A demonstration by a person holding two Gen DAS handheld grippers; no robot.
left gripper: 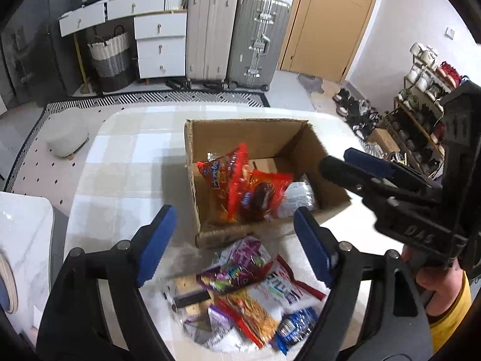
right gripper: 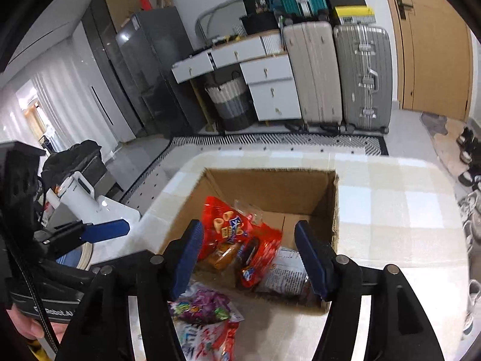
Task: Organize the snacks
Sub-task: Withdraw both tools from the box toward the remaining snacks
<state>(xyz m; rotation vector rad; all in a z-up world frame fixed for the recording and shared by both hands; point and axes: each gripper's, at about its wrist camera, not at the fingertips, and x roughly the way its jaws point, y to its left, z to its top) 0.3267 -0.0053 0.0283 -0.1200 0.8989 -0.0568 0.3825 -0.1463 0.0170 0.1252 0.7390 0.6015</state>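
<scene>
We find both tools released and empty: left tool (left gripper: 231, 243) hovers directly above the snack pile (left gripper: 240, 294), lower centre of frame; right tool (right gripper: 249, 258) overhangs the cardboard box (right gripper: 270, 186).

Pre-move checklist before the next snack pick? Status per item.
1. Left gripper empty, jaws apart: ok.
2. Right gripper empty, jaws apart: ok.
3. Cardboard box open on top, with room left: ok.
4. Red snack bags lie inside the box: ok.
5. Loose snack pile on the table, in front of the box, below the left gripper: ok.
6. Which packet lies free on top: cannot tell, the pile is blurred and overlapping.
</scene>
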